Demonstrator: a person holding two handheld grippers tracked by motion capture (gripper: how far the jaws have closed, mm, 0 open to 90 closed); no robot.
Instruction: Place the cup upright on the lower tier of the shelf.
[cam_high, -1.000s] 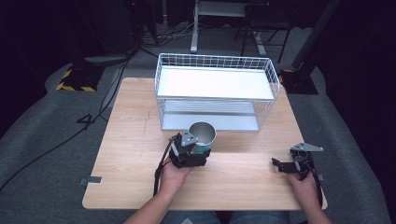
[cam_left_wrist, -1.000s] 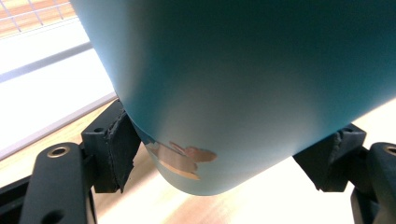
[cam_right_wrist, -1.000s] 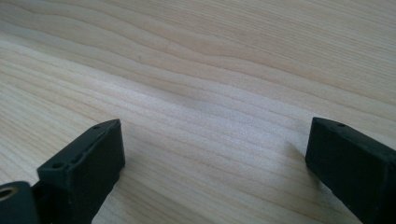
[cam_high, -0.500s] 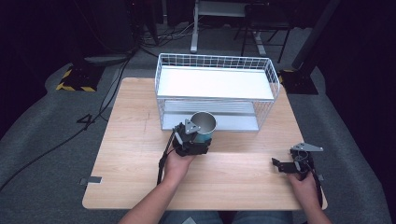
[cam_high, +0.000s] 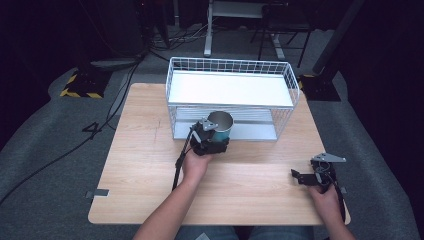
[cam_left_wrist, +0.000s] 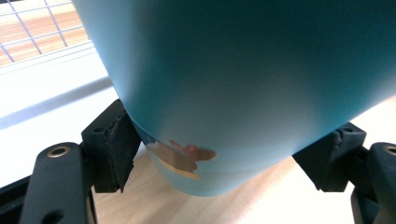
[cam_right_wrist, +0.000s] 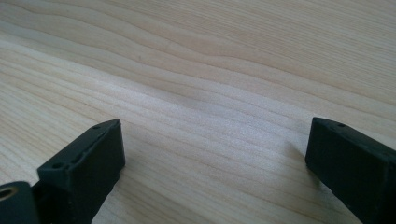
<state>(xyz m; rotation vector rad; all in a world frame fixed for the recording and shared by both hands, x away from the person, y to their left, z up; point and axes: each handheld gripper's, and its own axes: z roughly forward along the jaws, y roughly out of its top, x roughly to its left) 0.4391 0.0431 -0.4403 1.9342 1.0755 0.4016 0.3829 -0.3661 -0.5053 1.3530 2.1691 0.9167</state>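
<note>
Left forearm (cam_high: 172, 210) stretches forward, jaws clamped on blue cup (cam_high: 220, 125) at rack (cam_high: 230, 65)

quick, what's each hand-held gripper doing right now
Left hand-held gripper: shut on the blue cup, in front of the wire rack.
Right hand-held gripper: open, holding nothing, over the table.

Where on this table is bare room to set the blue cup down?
Bare wood lies left of the white wire shelf rack and between the two hands along the near edge of the light wooden table. Crowded: the rack's front, where the left hand-held gripper holds the blue metal cup.
</note>
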